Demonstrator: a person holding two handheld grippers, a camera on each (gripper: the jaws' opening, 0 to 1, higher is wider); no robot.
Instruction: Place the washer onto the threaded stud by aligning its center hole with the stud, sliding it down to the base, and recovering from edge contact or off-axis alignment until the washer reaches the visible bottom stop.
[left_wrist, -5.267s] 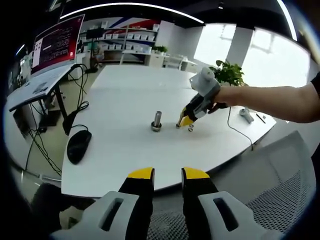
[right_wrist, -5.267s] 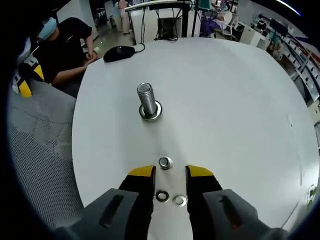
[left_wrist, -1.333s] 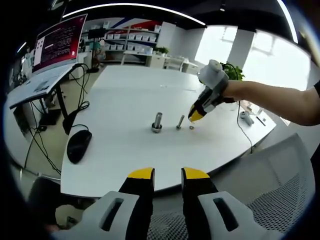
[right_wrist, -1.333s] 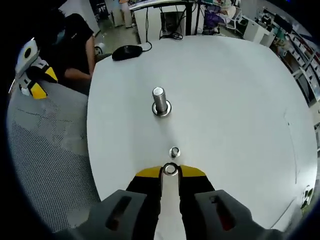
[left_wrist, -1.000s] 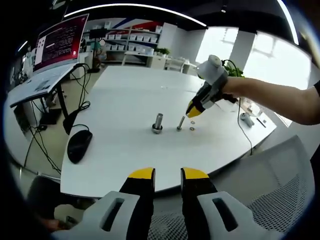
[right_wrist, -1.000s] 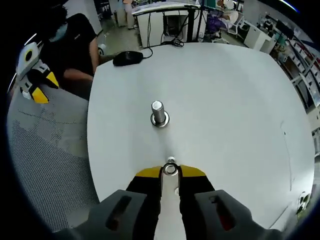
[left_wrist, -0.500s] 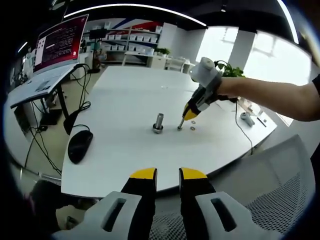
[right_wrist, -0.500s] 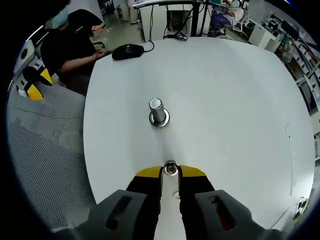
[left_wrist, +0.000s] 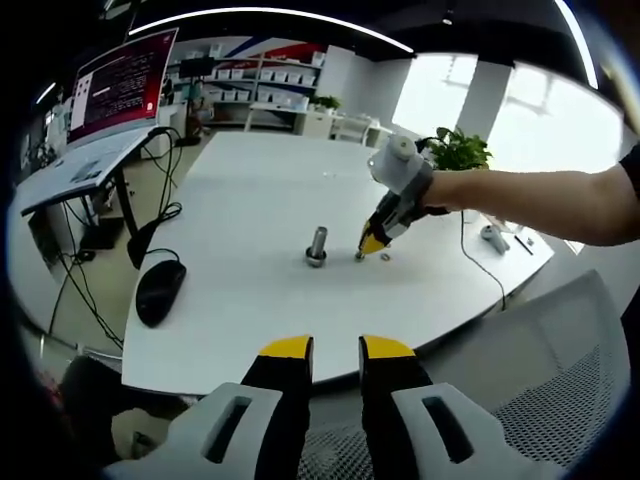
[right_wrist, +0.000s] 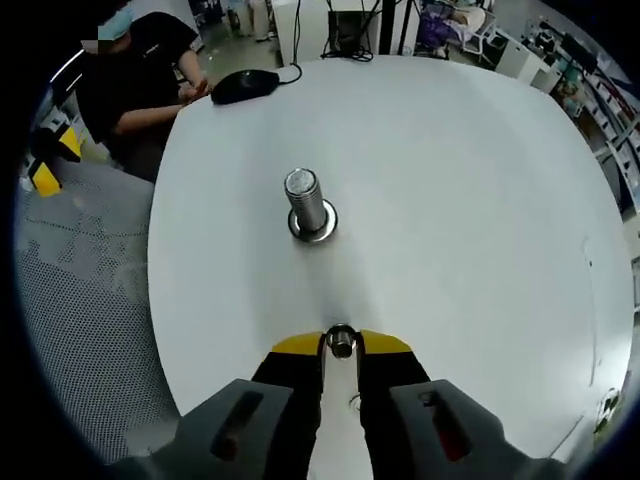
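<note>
No brand or label can be read. A monitor with pale lines of text on a dark red screen is seen at the left of the left gripper view, but the writing is too small to be made out.

One threaded stud is seen standing upright on the white tabletop, with a flat round base flange around its foot. One washer is held pinched between the yellow tips of the right claw, whose jaws are closed on it; it sits near the stud but apart from it, off the stud's axis, above the tabletop. A second small ring is seen lying on the tabletop between the claw's jaws, lower in the right gripper view. In the left gripper view the same stud is seen with the right claw just to its right, tip angled down close to the tabletop, carried by a person's hand; one small ring lies just beside that tip.

The left claw is held off the tabletop's near edge, over a grey mesh chair, with its two yellow-tipped jaws a narrow gap apart and nothing between them.

One black computer mouse lies on the tabletop's left side. One potted green plant stands at the far side.
</note>
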